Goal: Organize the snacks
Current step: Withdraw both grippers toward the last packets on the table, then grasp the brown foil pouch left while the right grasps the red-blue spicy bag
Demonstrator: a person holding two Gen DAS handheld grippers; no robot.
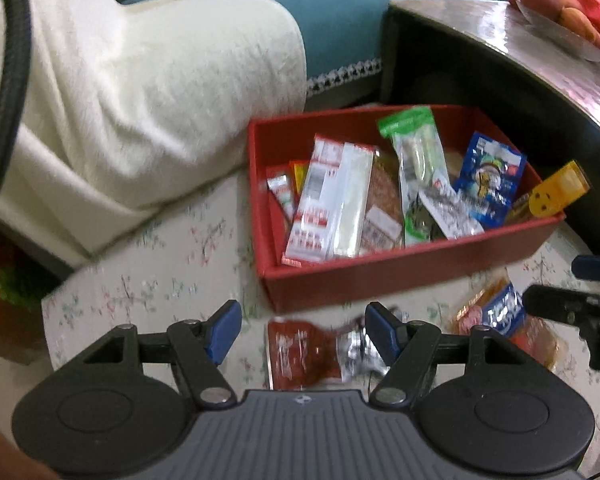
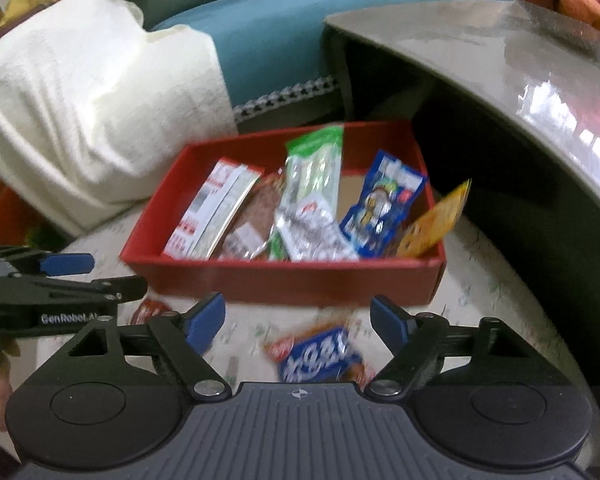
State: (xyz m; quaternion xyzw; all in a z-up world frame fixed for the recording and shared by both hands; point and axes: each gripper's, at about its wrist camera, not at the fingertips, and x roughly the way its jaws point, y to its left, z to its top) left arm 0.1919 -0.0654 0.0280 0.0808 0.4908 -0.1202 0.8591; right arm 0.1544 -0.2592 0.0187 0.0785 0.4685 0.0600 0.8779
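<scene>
A red box (image 1: 380,276) holding several snack packets stands on a floral-covered stool (image 1: 160,280); it also shows in the right wrist view (image 2: 300,280). My left gripper (image 1: 302,330) is open above a red and silver snack packet (image 1: 304,354) lying in front of the box. My right gripper (image 2: 296,320) is open above a blue and orange snack packet (image 2: 320,354), which also shows in the left wrist view (image 1: 500,312). The right gripper appears at the right edge of the left wrist view (image 1: 572,304), and the left gripper at the left of the right wrist view (image 2: 60,280).
A cream blanket (image 1: 120,100) lies on a teal sofa (image 1: 340,12) behind the stool. A grey table (image 2: 500,80) rises at the right, with a fruit dish (image 1: 560,20) and red bag on it. A black cable (image 1: 4,100) hangs at left.
</scene>
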